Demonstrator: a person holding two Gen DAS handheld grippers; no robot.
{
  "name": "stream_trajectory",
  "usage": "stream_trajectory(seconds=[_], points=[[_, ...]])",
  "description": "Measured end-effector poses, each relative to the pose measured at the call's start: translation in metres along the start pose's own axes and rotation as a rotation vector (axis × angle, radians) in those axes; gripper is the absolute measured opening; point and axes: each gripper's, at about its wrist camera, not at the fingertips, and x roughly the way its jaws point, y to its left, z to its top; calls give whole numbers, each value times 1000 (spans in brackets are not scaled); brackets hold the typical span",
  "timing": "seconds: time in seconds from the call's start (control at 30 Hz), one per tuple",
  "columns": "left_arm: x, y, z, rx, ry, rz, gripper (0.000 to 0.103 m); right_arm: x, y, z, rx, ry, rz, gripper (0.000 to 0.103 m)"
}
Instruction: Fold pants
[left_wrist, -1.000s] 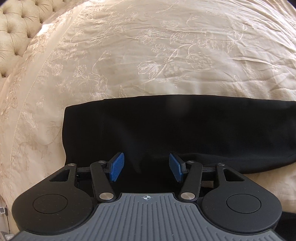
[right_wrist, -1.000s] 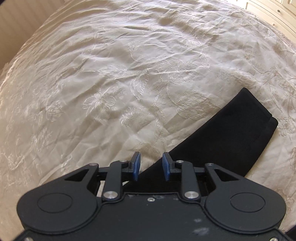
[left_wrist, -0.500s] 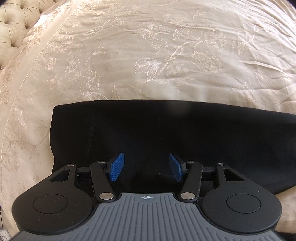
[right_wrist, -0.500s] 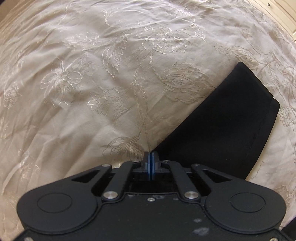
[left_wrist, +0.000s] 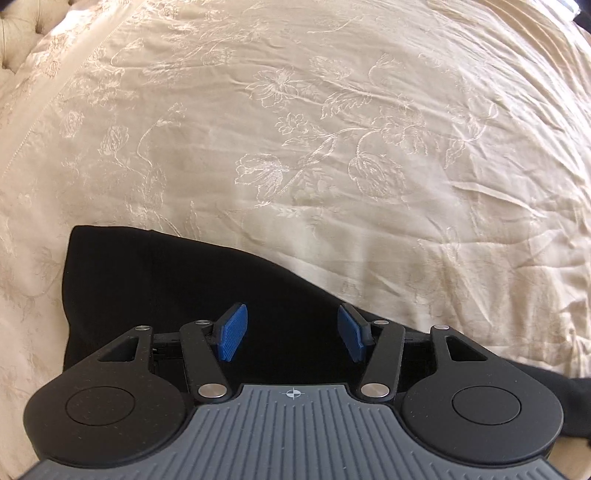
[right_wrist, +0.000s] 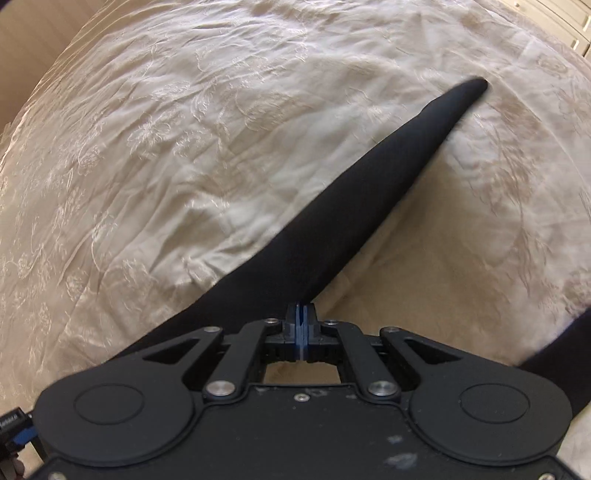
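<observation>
Black pants lie on a cream embroidered bedspread. In the left wrist view their left end lies flat under my left gripper, which is open with blue pads hovering just over the cloth. My right gripper is shut on the pants' edge and holds it lifted. From it a long band of black cloth stretches up and away to its far end, hanging above the bed.
The bedspread fills both views with wrinkled cloth. A tufted headboard shows at the far left of the left wrist view. White furniture stands at the top right of the right wrist view.
My right gripper shut on the pants' edge and lifted it, so the leg now hangs as a narrow band. In the left view the pants' right part has been drawn away.
</observation>
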Motion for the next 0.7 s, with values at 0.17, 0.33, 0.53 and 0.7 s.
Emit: stream_trajectory(seconds=[0.17, 0.33, 0.53, 0.7], points=[[19, -8, 5, 3, 66, -17, 54, 3, -18, -35, 27, 31, -19, 1], [47, -16, 10, -27, 151, -45, 54, 1, -37, -47, 38, 6, -23, 1], [65, -33, 19, -63, 172, -49, 54, -20, -57, -50, 55, -43, 9, 6], [68, -47, 10, -77, 150, -55, 54, -26, -85, -52, 151, -73, 37, 25]])
